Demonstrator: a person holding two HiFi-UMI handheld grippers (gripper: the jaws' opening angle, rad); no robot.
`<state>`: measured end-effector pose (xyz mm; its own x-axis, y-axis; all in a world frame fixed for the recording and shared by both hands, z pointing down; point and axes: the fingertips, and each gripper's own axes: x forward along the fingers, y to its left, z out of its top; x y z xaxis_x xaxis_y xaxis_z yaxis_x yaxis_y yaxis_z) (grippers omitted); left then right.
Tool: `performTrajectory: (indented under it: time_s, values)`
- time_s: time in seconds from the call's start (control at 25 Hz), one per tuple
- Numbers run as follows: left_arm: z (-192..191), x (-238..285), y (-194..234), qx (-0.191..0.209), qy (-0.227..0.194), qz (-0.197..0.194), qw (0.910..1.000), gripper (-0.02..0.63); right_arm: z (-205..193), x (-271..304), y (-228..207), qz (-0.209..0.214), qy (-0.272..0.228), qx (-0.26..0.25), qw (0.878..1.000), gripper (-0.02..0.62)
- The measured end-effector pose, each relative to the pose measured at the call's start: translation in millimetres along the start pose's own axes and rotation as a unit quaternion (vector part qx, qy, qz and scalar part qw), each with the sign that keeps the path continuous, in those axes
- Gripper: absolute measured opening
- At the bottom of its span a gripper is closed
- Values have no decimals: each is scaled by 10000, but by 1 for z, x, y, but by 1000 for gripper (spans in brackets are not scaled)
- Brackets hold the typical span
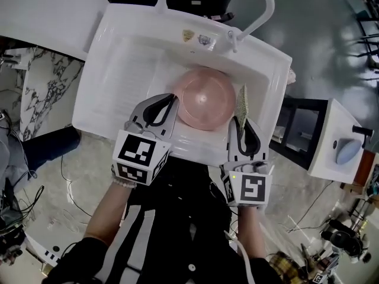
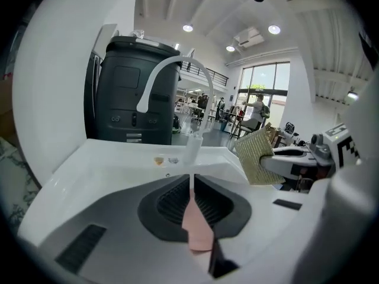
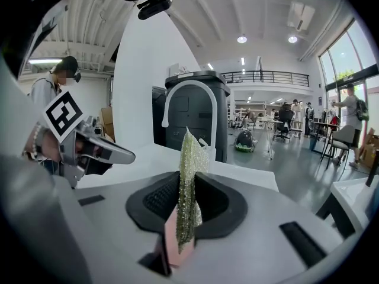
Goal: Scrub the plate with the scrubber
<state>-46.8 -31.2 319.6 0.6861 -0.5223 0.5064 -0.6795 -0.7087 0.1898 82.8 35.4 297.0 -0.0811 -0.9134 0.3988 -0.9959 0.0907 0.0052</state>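
A round pink plate (image 1: 204, 97) lies in the white sink (image 1: 118, 64). My left gripper (image 1: 173, 101) is at the plate's left rim, jaws shut. In the left gripper view the left gripper (image 2: 190, 181) shows only a thin slit between its jaws, with pink in it. I see no plate past the tips. My right gripper (image 1: 239, 120) sits by the plate's right rim, shut on a flat yellow-green scrubber (image 1: 243, 102) that stands upright. That scrubber (image 3: 189, 152) sticks up from the closed right gripper (image 3: 188, 188), and it also shows beside the sink as scrubber (image 2: 256, 155).
A curved white faucet (image 1: 263, 7) rises at the sink's far rim, with a dark bin (image 2: 133, 87) behind it. A marble-patterned surface (image 1: 41, 87) is to the left, and a dark shelf unit (image 1: 302, 129) and a white stand (image 1: 340, 147) to the right. Cables lie on the floor.
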Motion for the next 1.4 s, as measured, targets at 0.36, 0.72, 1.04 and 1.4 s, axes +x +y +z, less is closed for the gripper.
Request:
performTrajectory:
  time_s: [0.36,0.72,1.04,1.4]
  values:
    - [-50,39,24,-826,661,102,9943,100,-35,42,1,426,370,-134,9983,75]
    - [-117,94,49,-1415,1529,422,9772,154,-74,82,5,781,708,-440,9935,75]
    - [-158,131,66,-1804,2150,580,9581,153,-106,120,2,882,1015,-716,9883,75]
    - [-188,152,79,-2095,2608,688,9399,138,-150,156,-12,649,1694,-1292,9749,75]
